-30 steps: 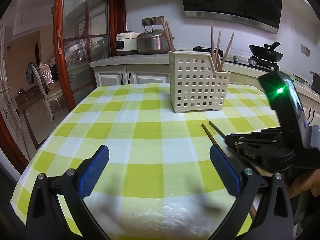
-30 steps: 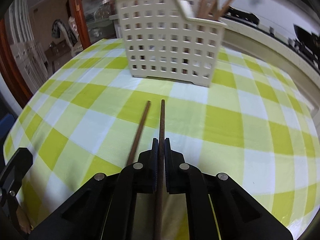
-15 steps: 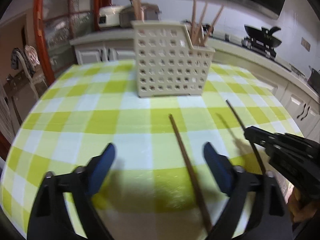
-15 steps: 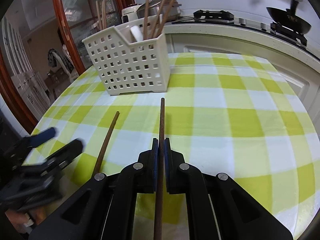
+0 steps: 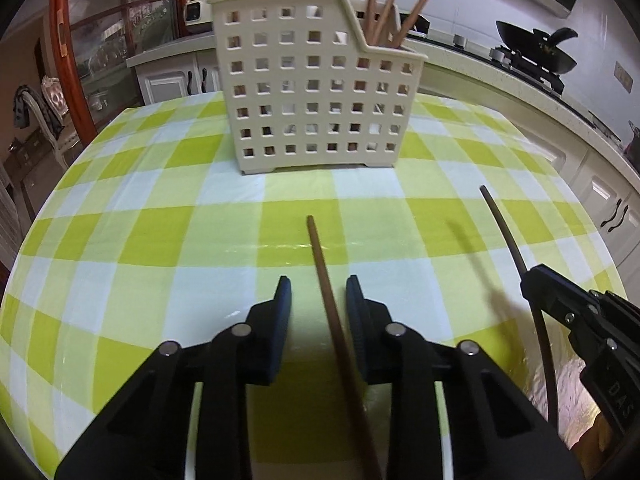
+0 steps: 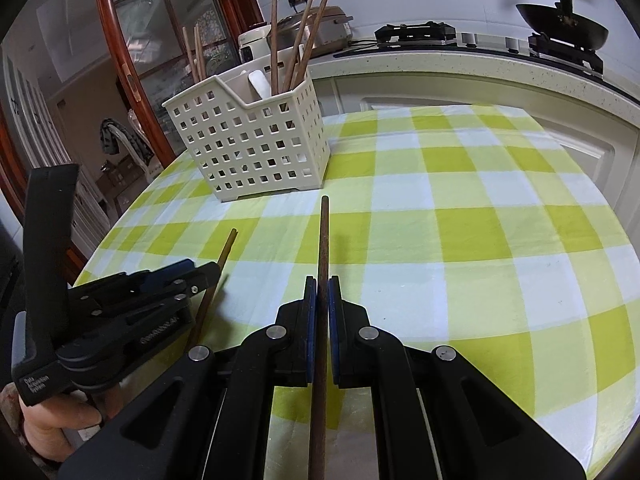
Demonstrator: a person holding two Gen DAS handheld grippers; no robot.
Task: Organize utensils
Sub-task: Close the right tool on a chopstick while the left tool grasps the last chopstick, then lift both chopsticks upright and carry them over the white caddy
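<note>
Left gripper (image 5: 318,300): we see its jaws closing around a brown chopstick (image 5: 328,292) that runs between them. A gap shows on the left side of the stick; on the right side the stick lies just beside the pad, and we cannot tell if it touches.
Brown chopstick: it lies on the worktop (image 5: 140,240), its far tip pointing toward the basket.
Right gripper (image 6: 322,292): its jaws are clenched on a second, dark chopstick (image 6: 323,236), which sticks out forward past the fingertips.
Dark chopstick: in the left wrist view we see it raised off the cloth, its shadow falling on the checks to its left.
Basket (image 5: 316,92): a cream plastic holder with square holes, standing upright on the worktop beyond both chopstick tips and apart from them.
Basket contents: several wooden chopsticks (image 6: 298,44) lean upright in the lower front compartment, with a white utensil handle (image 6: 259,83) beside them. Two more sticks rise from the taller back section.
Worktop: covered with a green, white and pale yellow checked cloth.
Hand (image 6: 52,420): we see part of a person's hand below the left gripper's body in the right wrist view.
Background: a kitchen counter with a wok (image 6: 562,30) on a stove and a rice cooker (image 5: 202,8).
</note>
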